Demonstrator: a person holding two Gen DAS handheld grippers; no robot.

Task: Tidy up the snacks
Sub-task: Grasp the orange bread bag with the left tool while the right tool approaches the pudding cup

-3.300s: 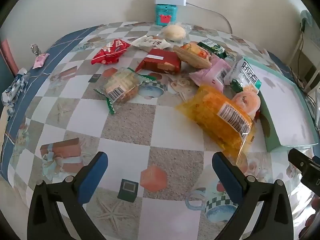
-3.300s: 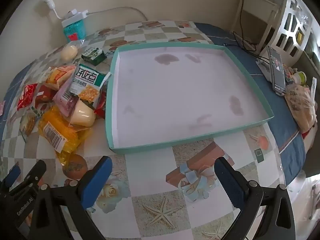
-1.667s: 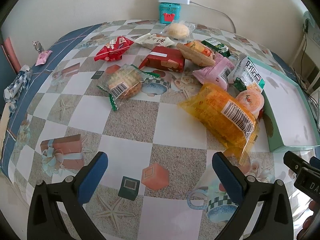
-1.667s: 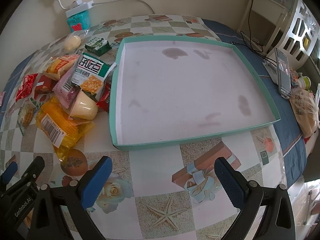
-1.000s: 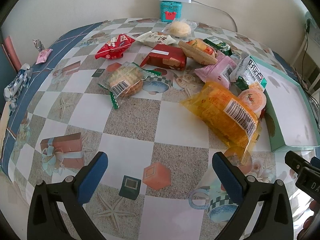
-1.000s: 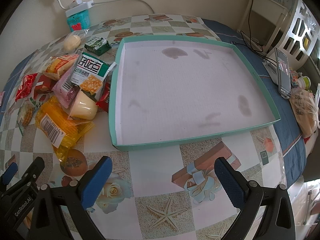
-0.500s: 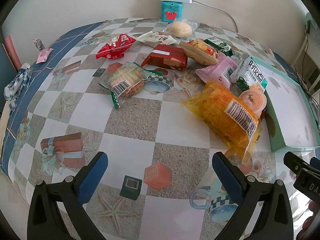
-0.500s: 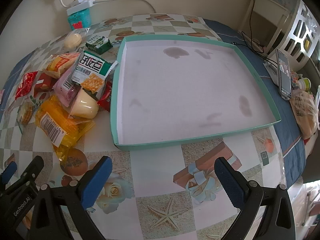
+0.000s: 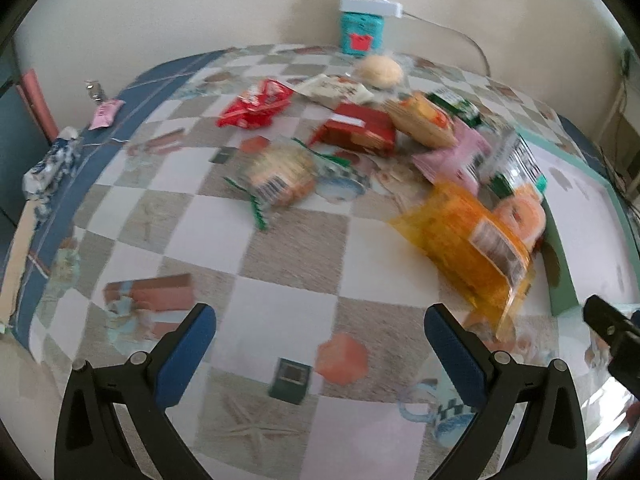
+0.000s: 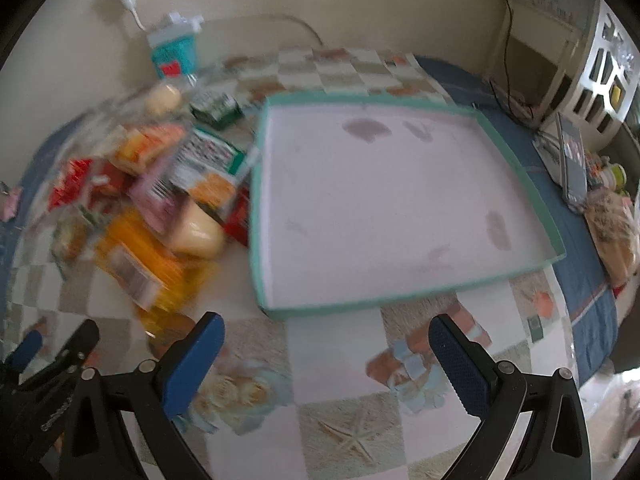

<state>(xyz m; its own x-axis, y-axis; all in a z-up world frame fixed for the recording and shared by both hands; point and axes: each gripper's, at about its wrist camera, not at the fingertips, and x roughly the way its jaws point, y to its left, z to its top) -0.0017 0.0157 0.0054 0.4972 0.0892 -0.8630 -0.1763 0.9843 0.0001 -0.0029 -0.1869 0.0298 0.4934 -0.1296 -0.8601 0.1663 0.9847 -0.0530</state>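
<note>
1. Left hand-held gripper [image 9: 320, 344] spread wide, empty, above the table [image 9: 288, 252].
2. Right hand-held gripper [image 10: 326, 352] spread wide, empty, near the tray [image 10: 400, 302].
3. Snacks [image 9: 400, 140] piled just left of the empty tray; orange pack [image 9: 464, 240] nearest, labels too blurred to read.

Wrapped snacks lie heaped just left of a shallow teal tray [image 10: 400, 300], its pale floor bare. A large orange packet [image 9: 464, 240] sprawls nearest, with a red pouch [image 9: 256, 104] and a round bun [image 9: 378, 71] farther back.
</note>
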